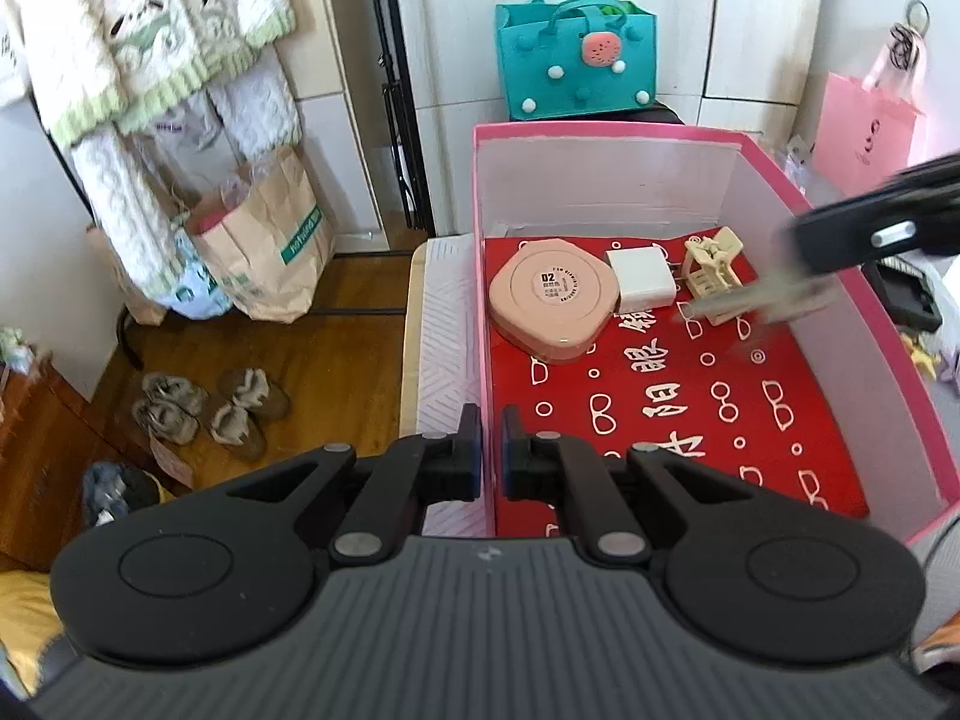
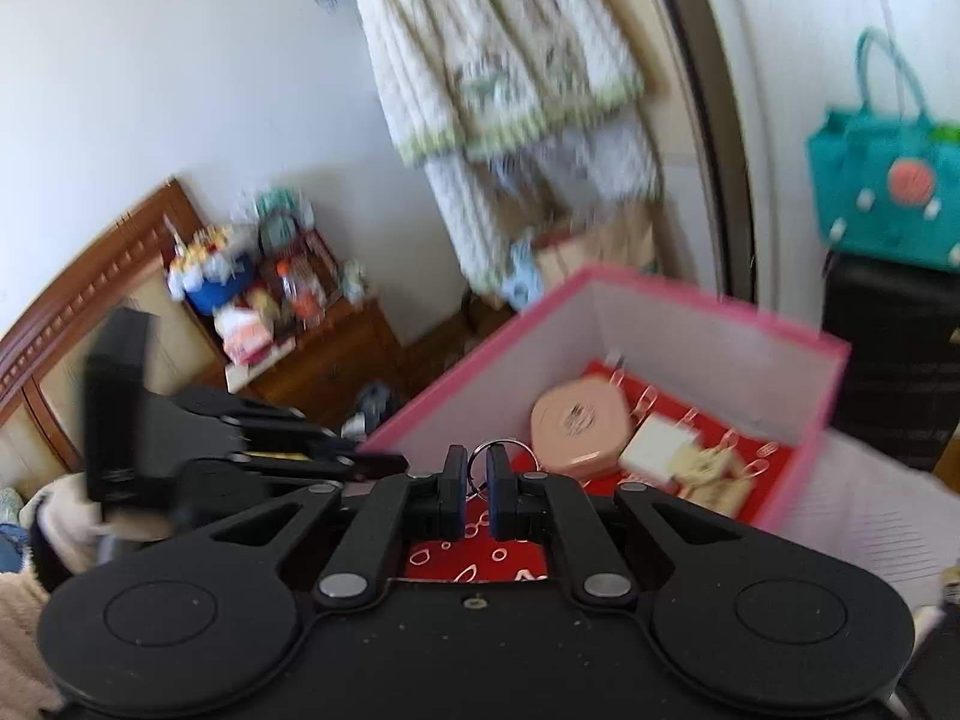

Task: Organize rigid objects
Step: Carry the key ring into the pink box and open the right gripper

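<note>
A pink box (image 1: 606,135) with a red printed lining stands open ahead. Inside at the far end lie a peach round case (image 1: 552,297), a white charger block (image 1: 639,279) and a beige hair claw (image 1: 714,270). My left gripper (image 1: 492,450) is shut on the box's near left wall. My right gripper (image 1: 801,243), blurred, hangs over the box's right wall, shut on a key (image 1: 762,300) that points down into the box. In the right wrist view a metal key ring (image 2: 487,450) sits between the fingers, with the box (image 2: 708,300) beyond and the left gripper (image 2: 384,463) at its rim.
A teal bag (image 1: 576,60) stands on a dark case behind the box. A pink paper bag (image 1: 864,132) hangs at the right. Paper bags (image 1: 264,246) and slippers (image 1: 210,405) are on the wooden floor to the left. A wooden nightstand (image 2: 312,354) holds clutter.
</note>
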`<action>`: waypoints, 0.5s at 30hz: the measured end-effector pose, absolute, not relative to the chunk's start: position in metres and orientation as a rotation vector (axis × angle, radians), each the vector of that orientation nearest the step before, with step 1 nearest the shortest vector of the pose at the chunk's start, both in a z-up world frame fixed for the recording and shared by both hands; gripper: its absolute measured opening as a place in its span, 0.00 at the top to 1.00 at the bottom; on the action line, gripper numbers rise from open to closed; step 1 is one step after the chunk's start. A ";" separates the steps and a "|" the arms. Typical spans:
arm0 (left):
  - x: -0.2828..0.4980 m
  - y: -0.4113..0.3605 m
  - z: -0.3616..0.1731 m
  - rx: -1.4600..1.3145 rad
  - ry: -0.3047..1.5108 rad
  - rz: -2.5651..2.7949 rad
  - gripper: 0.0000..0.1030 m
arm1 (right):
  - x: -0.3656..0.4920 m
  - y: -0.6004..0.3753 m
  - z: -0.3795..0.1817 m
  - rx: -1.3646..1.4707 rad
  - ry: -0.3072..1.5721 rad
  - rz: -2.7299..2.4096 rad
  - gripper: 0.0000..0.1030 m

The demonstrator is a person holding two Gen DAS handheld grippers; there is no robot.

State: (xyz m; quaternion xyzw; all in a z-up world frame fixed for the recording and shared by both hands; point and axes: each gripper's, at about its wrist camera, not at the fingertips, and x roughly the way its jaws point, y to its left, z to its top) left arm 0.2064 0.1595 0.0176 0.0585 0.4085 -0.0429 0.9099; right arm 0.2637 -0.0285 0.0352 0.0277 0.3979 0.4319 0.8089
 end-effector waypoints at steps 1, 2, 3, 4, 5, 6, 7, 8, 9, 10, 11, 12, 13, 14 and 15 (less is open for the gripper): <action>0.205 0.158 0.018 0.138 0.840 -0.091 0.95 | 0.270 -0.020 0.028 0.060 0.882 0.926 0.92; 0.204 0.156 0.019 0.155 0.839 -0.094 0.95 | 0.275 -0.012 0.019 0.061 0.920 0.926 0.92; 0.203 0.155 0.020 0.172 0.841 -0.097 0.95 | 0.281 -0.005 0.012 0.062 0.954 0.924 0.91; 0.203 0.155 0.020 0.186 0.841 -0.100 0.95 | 0.284 0.001 0.005 0.068 0.980 0.917 0.91; 0.202 0.154 0.020 0.201 0.840 -0.103 0.95 | 0.289 0.006 -0.002 0.063 1.007 0.918 0.91; 0.202 0.154 0.020 0.213 0.841 -0.105 0.95 | 0.293 0.014 -0.008 0.060 1.024 0.916 0.91; 0.202 0.153 0.020 0.221 0.844 -0.106 0.95 | 0.297 0.019 -0.013 0.059 1.039 0.908 0.91; 0.201 0.152 0.019 0.233 0.843 -0.106 0.95 | 0.300 0.022 -0.018 0.055 1.054 0.911 0.91; 0.201 0.152 0.019 0.241 0.842 -0.106 0.95 | 0.302 0.024 -0.021 0.064 1.061 0.902 0.91; 0.201 0.152 0.019 0.241 0.844 -0.107 0.95 | 0.303 0.025 -0.023 0.076 1.063 0.884 0.90; 0.201 0.153 0.019 0.238 0.847 -0.110 0.95 | 0.303 0.024 -0.024 0.082 1.059 0.874 0.89; 0.201 0.152 0.018 0.238 0.849 -0.113 0.95 | 0.302 0.021 -0.022 0.096 1.047 0.882 0.87; 0.200 0.153 0.018 0.238 0.851 -0.116 0.95 | 0.298 0.015 -0.018 0.113 1.026 0.901 0.87; 0.200 0.153 0.017 0.238 0.851 -0.118 0.94 | 0.296 0.009 -0.015 0.119 1.009 0.910 0.87; 0.200 0.152 0.017 0.240 0.851 -0.119 0.94 | 0.292 0.004 -0.011 0.117 0.992 0.905 0.87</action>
